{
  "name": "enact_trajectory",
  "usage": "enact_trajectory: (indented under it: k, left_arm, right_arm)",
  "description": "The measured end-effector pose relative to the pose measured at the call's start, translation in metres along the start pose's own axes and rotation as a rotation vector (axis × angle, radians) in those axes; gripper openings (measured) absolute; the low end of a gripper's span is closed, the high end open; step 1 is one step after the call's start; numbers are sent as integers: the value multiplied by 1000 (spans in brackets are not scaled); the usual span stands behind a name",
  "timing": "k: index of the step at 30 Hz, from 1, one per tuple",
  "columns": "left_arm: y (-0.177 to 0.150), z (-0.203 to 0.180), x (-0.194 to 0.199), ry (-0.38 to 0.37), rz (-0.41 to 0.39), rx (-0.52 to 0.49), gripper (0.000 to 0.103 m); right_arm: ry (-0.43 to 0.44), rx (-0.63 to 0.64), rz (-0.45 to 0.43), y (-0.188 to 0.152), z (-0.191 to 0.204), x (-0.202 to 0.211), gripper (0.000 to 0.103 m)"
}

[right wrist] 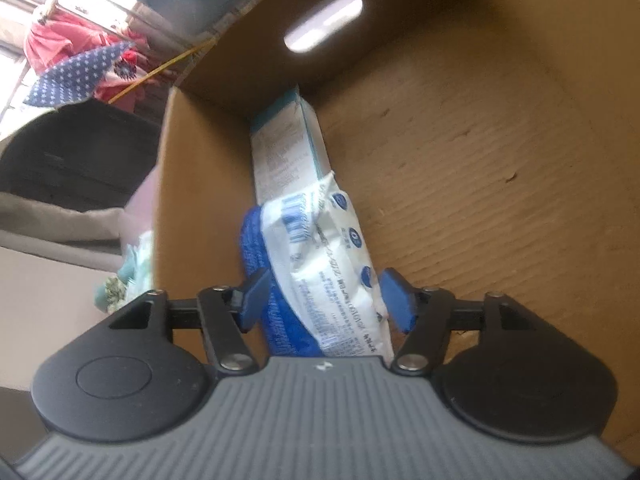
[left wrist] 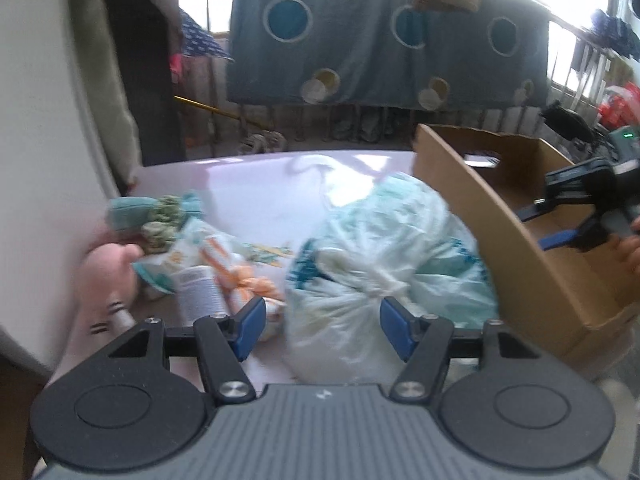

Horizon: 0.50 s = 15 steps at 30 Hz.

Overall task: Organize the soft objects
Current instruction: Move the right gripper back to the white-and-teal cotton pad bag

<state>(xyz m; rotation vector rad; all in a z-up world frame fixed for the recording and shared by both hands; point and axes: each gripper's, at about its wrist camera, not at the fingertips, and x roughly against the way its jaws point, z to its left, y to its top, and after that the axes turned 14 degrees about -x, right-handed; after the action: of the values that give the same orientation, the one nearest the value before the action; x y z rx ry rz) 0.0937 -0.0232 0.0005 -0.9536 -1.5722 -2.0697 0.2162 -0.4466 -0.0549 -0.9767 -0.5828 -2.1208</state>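
The right gripper hangs inside the cardboard box, jaws parted around a blue-and-white soft pack, apparently slack. The left gripper gapes empty over a white plastic bag, box to its right

White-and-blue soft pack lies inside the cardboard box.
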Motion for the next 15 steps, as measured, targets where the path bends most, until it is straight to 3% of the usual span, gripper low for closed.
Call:
enact_trajectory:
  k: [4,8,15]
  left_arm:
    - [-11,22,9,72,-24,39,64]
    - [-22,44,17,143,-55,79,64]
    - [-43,69,9,176,-37,153,63]
  right_arm:
    - [32,35,-56,-2,21,27,64]
    - [125,87,-55,-14,62,43,64]
    - [223,260,99,-64,156,5,65]
